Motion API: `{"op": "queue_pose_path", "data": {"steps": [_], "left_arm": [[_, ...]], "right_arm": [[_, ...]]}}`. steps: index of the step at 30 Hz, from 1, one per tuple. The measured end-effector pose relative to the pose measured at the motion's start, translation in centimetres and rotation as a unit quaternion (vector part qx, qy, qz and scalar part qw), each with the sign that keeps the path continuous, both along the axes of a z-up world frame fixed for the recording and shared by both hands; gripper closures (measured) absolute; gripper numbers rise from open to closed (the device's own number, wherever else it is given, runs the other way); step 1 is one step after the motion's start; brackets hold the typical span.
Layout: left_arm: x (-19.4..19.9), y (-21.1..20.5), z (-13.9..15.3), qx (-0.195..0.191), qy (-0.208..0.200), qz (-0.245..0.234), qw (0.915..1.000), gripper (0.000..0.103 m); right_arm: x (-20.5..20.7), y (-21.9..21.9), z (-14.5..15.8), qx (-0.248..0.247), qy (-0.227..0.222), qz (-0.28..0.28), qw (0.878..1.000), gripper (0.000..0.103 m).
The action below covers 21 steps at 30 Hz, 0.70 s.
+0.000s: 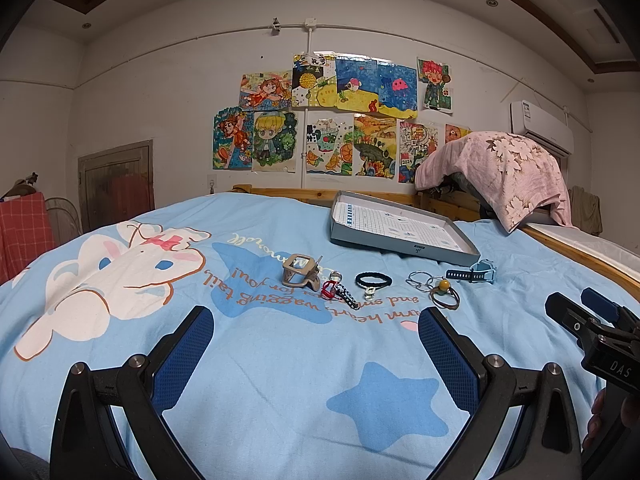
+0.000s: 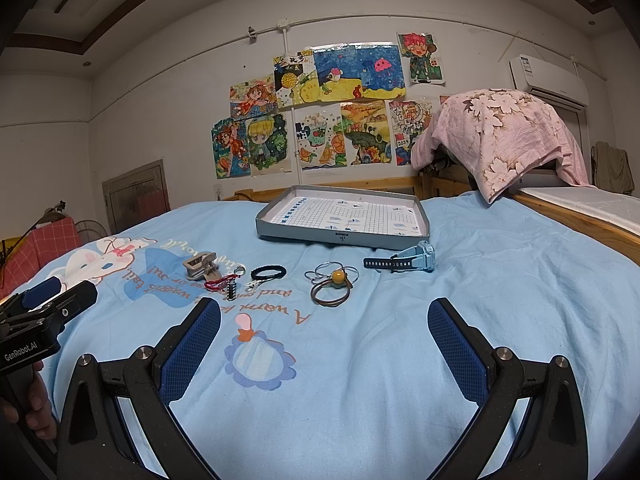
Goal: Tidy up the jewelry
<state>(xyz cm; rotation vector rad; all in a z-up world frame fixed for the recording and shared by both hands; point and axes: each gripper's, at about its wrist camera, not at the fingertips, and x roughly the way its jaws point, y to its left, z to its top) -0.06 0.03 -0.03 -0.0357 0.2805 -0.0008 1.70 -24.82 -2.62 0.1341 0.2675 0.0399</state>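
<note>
Both grippers, left gripper (image 1: 316,344) and right gripper (image 2: 324,336), spread wide, holding nothing, low over the bed (image 2: 380,360). Nothing sorted yet, judging by the bare tray (image 2: 344,236). Left in a row before it: one watch (image 2: 418,258), one tan clip (image 2: 200,266), one black band (image 2: 269,271), one bead tie (image 2: 332,286), one keychain bundle (image 2: 224,282). Ring count unclear.

Both wrist cameras are looking low across the blue bedsheet (image 1: 280,360) toward the drawing-covered wall (image 1: 160,100). The left view is sitting leftward, catching the right gripper (image 1: 592,320) at its right edge; the right view is showing the left gripper (image 2: 48,300). Both are sharing the grey tray (image 1: 400,236) and the jewelry row, at middle distance.
</note>
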Motion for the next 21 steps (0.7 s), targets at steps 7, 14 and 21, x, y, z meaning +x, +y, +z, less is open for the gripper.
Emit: {"op": "queue_pose_path", "data": {"steps": [7,14,21], "left_arm": [[0.0,0.0,0.0,-0.001,0.000,0.001,1.0000,0.000],[0.3,0.6,0.3,-0.005,0.002,0.003,1.0000,0.000],[0.2,1.4,0.5,-0.003,0.003,0.003,1.0000,0.000]], "right_arm": [[0.0,-0.1,0.0,0.001,0.000,0.000,1.000,0.001],[0.1,-0.8,0.2,0.000,-0.001,0.000,1.000,0.001],[-0.1,-0.2,0.1,0.004,-0.005,0.002,1.000,0.001]]}}
